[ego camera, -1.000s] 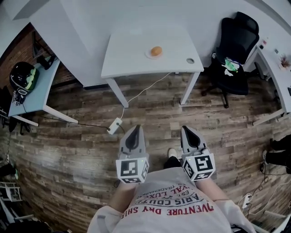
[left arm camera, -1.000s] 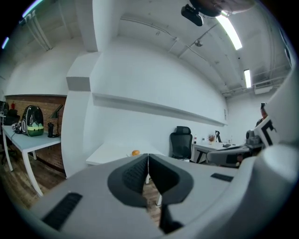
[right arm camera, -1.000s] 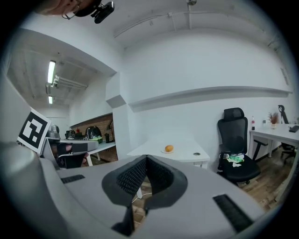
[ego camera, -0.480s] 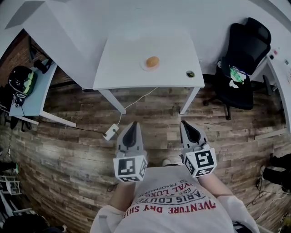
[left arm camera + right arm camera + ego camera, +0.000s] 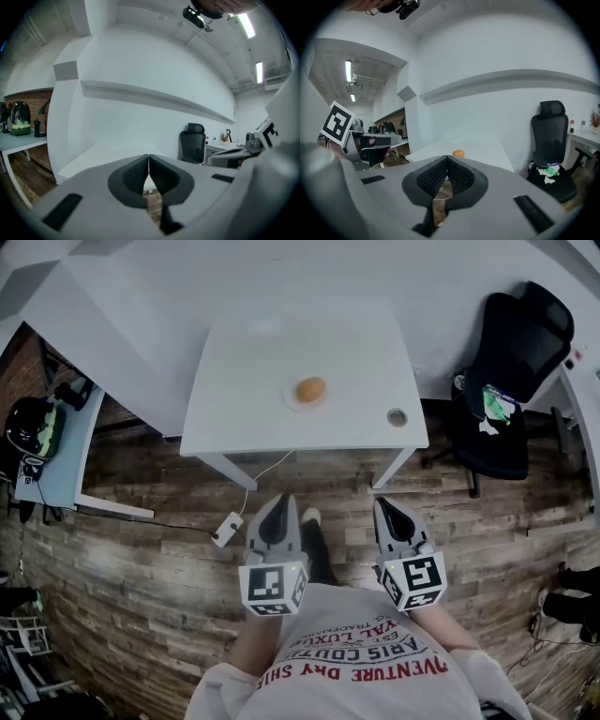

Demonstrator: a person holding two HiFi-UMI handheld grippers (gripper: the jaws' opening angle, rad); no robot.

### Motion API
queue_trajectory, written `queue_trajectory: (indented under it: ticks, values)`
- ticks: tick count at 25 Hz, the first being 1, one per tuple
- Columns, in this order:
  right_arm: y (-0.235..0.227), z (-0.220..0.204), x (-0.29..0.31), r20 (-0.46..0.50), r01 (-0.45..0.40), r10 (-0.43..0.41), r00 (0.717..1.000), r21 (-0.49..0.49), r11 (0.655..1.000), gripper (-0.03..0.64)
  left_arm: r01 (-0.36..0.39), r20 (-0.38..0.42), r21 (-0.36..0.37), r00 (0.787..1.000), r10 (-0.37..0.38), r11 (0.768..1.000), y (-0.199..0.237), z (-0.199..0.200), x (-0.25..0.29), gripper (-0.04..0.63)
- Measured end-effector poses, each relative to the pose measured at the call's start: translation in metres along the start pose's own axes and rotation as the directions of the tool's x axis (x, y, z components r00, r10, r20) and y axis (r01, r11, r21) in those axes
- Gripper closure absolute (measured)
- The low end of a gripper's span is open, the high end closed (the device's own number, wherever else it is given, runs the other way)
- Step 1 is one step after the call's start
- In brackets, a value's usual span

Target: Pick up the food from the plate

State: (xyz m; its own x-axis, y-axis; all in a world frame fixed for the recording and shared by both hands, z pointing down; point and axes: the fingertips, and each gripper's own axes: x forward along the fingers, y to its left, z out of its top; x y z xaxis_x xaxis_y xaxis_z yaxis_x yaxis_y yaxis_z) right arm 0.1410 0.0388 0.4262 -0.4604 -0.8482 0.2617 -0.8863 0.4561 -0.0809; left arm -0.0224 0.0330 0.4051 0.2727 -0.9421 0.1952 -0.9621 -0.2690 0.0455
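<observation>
An orange round piece of food (image 5: 310, 389) lies on a small white plate (image 5: 292, 400) near the middle of a white table (image 5: 234, 390). The right gripper view shows the food (image 5: 458, 153) far ahead on the table. My left gripper (image 5: 277, 503) and right gripper (image 5: 386, 507) are held side by side close to my body, over the wooden floor short of the table's front edge. Both are shut with nothing between the jaws. In the left gripper view the left gripper (image 5: 148, 157) has its tips touching, and the food is not seen.
A small round grey object (image 5: 397, 416) sits near the table's front right corner. A black office chair (image 5: 511, 381) stands to the right. A power strip (image 5: 226, 528) and cable lie on the floor by the table's left leg. A side desk (image 5: 56, 456) with a helmet stands left.
The table and plate have come nearer and lower in the head view as I moved forward. Both grippers keep the same shut pose in front of my body.
</observation>
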Motion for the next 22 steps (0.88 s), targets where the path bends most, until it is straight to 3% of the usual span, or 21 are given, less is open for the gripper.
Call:
queue_trajectory:
  ticks: [13, 22]
  values:
    - [-0.040, 0.069, 0.172, -0.019, 0.152, -0.152, 0.988, -0.001, 0.988, 0.606, 0.223, -0.018, 0.025, 0.975, -0.222, 0.975, 0.086, 0.057, 0.190, 0.588]
    - [-0.060, 0.070, 0.249, -0.081, 0.224, -0.223, 0.971, 0.001, 0.975, 0.606, 0.303, -0.132, -0.005, 0.944, -0.301, 0.953, 0.123, 0.028, 0.263, 0.588]
